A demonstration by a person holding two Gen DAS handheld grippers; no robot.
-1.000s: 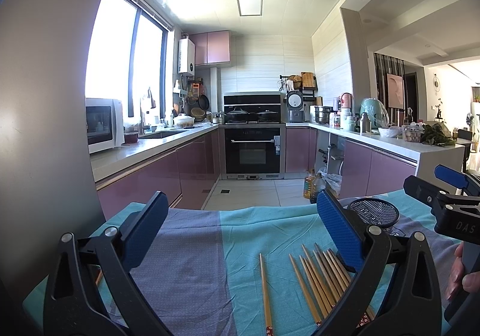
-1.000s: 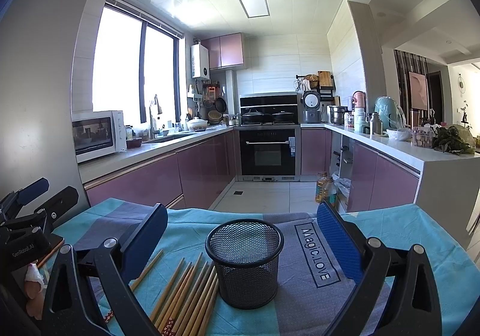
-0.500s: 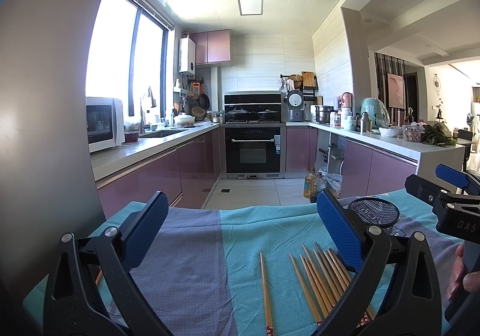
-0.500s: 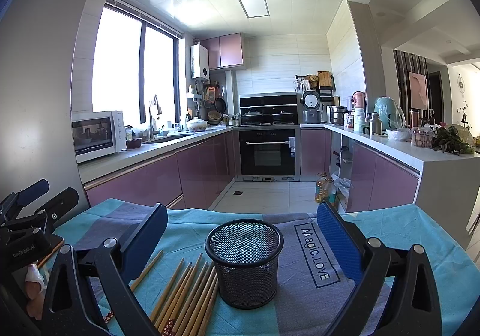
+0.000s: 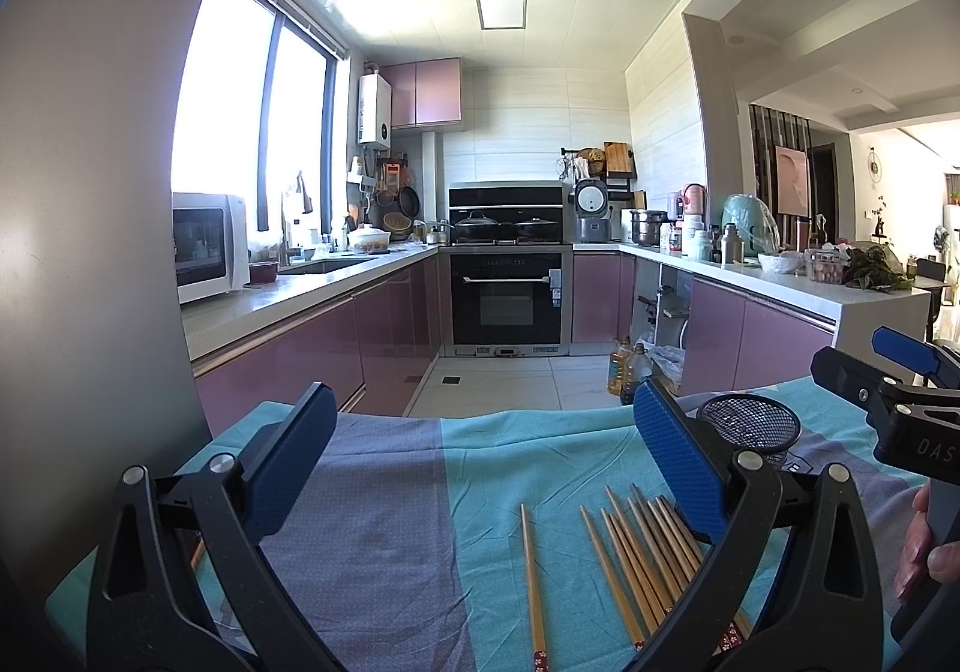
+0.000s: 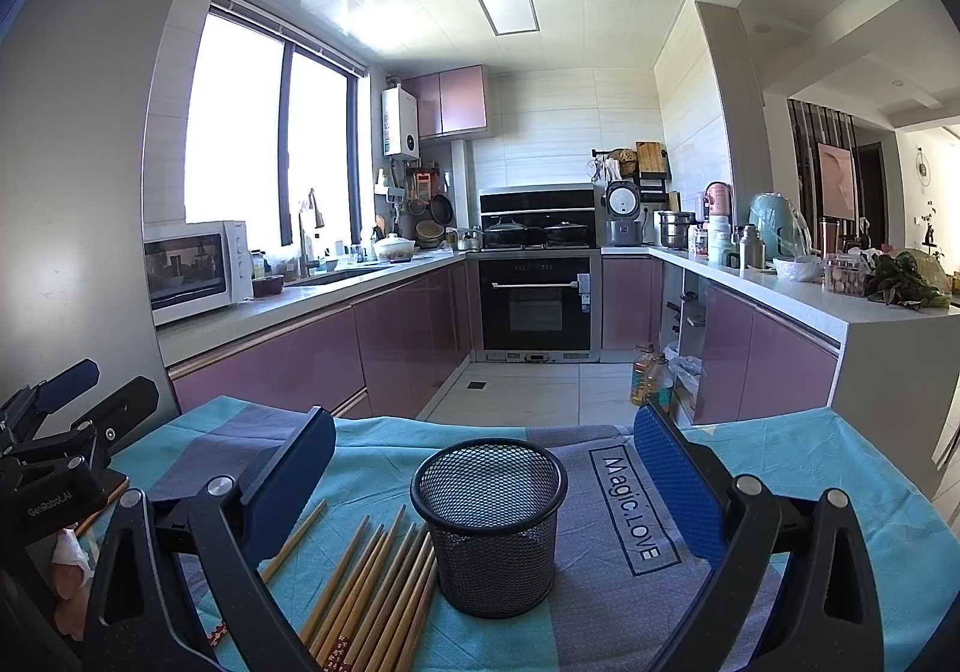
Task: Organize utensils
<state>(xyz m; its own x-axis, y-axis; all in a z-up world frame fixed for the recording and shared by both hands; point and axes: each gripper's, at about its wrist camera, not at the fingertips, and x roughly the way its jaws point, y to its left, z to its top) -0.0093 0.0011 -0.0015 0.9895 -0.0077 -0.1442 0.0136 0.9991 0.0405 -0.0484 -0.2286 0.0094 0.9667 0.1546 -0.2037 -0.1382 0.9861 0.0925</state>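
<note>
Both our grippers — left gripper (image 5: 480, 456), right gripper (image 6: 483, 483) — hang spread and empty; chopsticks (image 6: 372, 582) beside the mesh cup (image 6: 489, 522) look light, stiff, slippery — pinch mid-shaft.

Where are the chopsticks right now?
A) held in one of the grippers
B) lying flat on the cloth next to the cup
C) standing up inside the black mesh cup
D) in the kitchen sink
B: the chopsticks lie flat on the tablecloth beside the black mesh cup, which looks empty, and both the left gripper and the right gripper are open and hold nothing.
</note>
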